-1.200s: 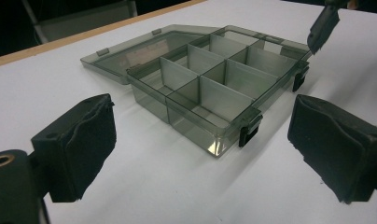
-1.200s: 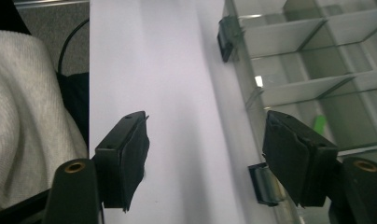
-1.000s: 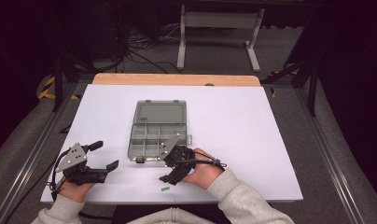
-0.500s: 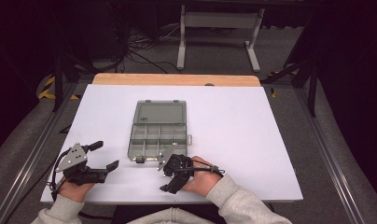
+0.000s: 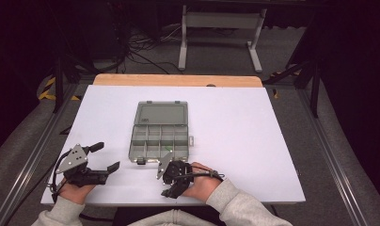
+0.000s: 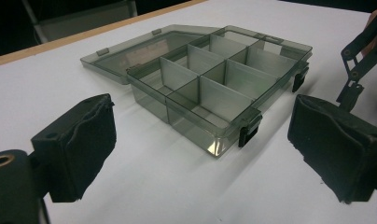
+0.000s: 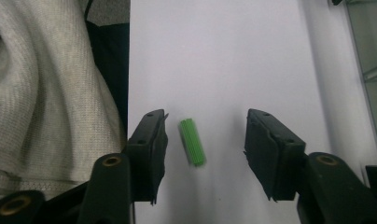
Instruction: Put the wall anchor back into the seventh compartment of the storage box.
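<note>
Worktop (image 5: 235, 117), white, is seen in the high view with an open grey box (image 5: 161, 132) near its middle, lid laid flat on the far side. Left gripper (image 5: 103, 157) is held at the near left, well apart from the box, fingers apart with nothing between them. Right gripper (image 5: 171, 186) is pointed down near the front edge, just beside the box's near right corner.

Left gripper view: box (image 6: 210, 88) is seen ahead with its compartments, fingers (image 6: 79, 144) spread wide over bare worktop.

Right gripper view: green plug (image 7: 192, 142) is lying flat on the worktop between the fingers (image 7: 151, 149), touched by neither. Fingers have just been closing but a gap is left on each side. Knit sleeve (image 7: 46, 93) is seen at left.
</note>
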The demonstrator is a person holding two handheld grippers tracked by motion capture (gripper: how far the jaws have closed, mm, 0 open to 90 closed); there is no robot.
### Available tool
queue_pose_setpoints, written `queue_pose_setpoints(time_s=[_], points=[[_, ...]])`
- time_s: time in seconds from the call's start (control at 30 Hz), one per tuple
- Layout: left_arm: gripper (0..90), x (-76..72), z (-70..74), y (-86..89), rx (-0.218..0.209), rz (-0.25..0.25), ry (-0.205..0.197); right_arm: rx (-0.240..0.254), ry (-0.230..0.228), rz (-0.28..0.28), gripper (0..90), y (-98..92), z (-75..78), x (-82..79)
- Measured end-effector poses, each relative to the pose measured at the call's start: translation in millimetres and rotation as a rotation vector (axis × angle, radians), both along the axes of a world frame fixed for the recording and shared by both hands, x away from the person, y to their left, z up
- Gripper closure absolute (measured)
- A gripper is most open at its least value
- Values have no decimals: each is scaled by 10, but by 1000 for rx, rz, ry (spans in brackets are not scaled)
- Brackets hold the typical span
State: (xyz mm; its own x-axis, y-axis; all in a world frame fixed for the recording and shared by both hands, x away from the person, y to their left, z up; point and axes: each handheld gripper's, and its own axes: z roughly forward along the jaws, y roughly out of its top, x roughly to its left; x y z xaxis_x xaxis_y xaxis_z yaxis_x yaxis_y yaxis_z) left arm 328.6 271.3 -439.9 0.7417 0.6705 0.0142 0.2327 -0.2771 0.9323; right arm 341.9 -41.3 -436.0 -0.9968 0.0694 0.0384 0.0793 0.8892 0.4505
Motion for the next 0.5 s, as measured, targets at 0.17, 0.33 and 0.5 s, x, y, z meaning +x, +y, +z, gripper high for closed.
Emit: queue_pose_setpoints(time_s=[0.17, 0.33, 0.5], points=[[85, 1, 0, 1, 4, 2, -1, -7, -14, 9, 622, 7, 6, -16], [85, 1, 0, -1, 5, 2, -1, -16, -34, 17, 774, 7, 12, -22], [85, 1, 1, -1, 6, 2, -2, -18, -31, 16, 838, 13, 11, -20]])
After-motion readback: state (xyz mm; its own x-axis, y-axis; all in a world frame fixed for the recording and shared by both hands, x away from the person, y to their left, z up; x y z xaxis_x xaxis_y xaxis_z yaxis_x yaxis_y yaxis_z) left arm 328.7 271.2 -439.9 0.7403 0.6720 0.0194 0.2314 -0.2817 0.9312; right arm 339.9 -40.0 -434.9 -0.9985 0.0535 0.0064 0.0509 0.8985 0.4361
